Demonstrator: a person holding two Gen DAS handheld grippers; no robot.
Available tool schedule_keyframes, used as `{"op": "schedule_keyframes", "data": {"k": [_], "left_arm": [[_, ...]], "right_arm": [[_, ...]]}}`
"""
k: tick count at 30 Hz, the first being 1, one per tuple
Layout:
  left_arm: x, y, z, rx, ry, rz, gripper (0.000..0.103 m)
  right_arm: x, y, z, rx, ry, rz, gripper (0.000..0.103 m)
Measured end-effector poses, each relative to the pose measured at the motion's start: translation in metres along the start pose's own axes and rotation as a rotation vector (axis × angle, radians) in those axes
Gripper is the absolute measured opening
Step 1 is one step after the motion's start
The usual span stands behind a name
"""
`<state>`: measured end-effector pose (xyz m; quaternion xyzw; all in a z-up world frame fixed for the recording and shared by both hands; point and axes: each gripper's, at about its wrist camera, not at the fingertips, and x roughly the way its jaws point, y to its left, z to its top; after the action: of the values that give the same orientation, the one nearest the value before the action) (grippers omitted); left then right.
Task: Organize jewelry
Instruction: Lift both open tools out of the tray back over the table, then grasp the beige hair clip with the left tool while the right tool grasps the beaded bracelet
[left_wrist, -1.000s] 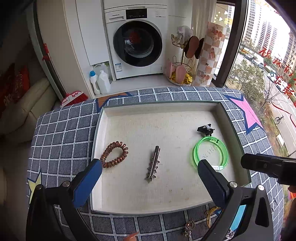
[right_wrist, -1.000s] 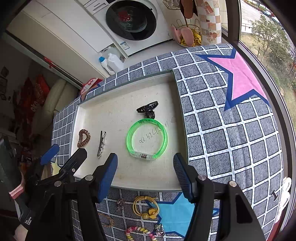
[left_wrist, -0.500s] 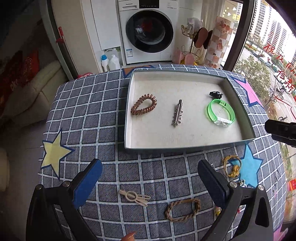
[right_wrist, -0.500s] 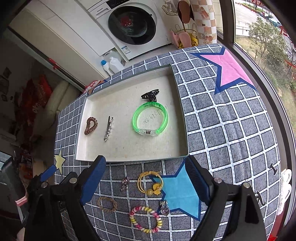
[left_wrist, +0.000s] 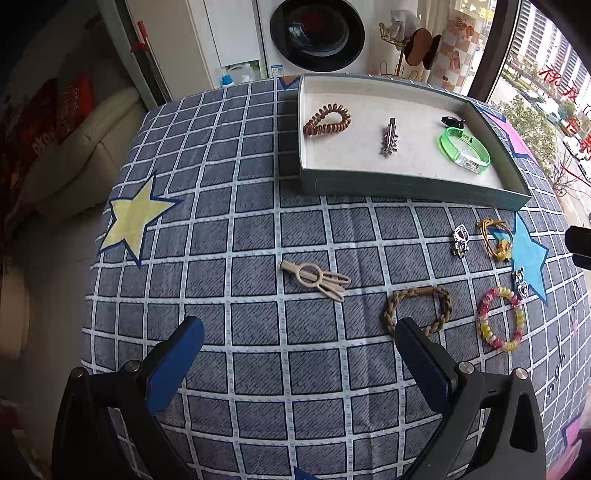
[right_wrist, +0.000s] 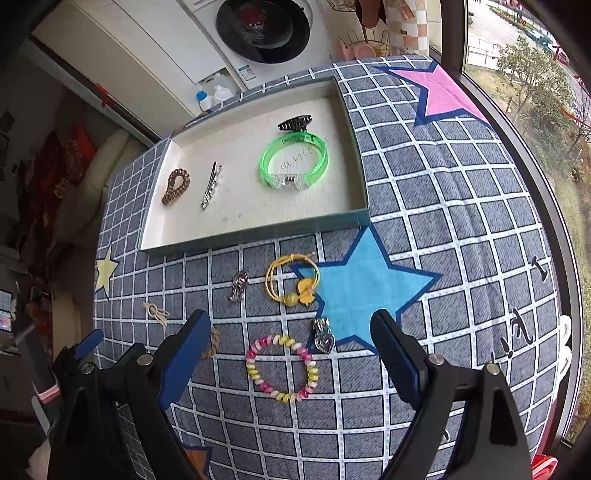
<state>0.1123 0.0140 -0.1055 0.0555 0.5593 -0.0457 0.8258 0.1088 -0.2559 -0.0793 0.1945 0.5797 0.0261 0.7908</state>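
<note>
A shallow tray (left_wrist: 406, 184) (right_wrist: 255, 236) holds a brown spiral hair tie (left_wrist: 327, 120), a silver clip (left_wrist: 388, 137), a green bracelet (left_wrist: 464, 149) (right_wrist: 293, 164) and a black claw clip (right_wrist: 295, 123). On the cloth in front lie a beige clip (left_wrist: 316, 278), a braided brown band (left_wrist: 417, 308), a pink-yellow bead bracelet (right_wrist: 282, 367) (left_wrist: 500, 319), a yellow cord (right_wrist: 293, 282) and two silver charms (right_wrist: 238, 284) (right_wrist: 323, 336). My left gripper (left_wrist: 299, 354) is open and empty above the near cloth. My right gripper (right_wrist: 290, 343) is open and empty over the bead bracelet.
The table has a grey checked cloth with a blue star (right_wrist: 364, 288), pink star (right_wrist: 439, 88) and yellow star (left_wrist: 135, 218). A washing machine (left_wrist: 317, 33) and sofa (left_wrist: 62, 147) stand beyond. A window (right_wrist: 535, 74) is on the right.
Both grippers have pulled back from the tray toward the near side of the table. The loose jewelry in front of the tray has come into view. Both stay open.
</note>
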Motion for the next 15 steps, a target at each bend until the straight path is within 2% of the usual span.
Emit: {"op": "schedule_keyframes", "data": {"k": [8,15], "left_arm": [[0.018,0.011,-0.015,-0.082,0.091,-0.038,0.103],[0.034,0.029,-0.005,-0.244,0.126,-0.042,0.103]], "right_arm": [[0.013,-0.009,-0.035,0.04,0.079,-0.025,0.09],[0.027,-0.014,-0.051,0.059,0.125,-0.083,0.09]]}}
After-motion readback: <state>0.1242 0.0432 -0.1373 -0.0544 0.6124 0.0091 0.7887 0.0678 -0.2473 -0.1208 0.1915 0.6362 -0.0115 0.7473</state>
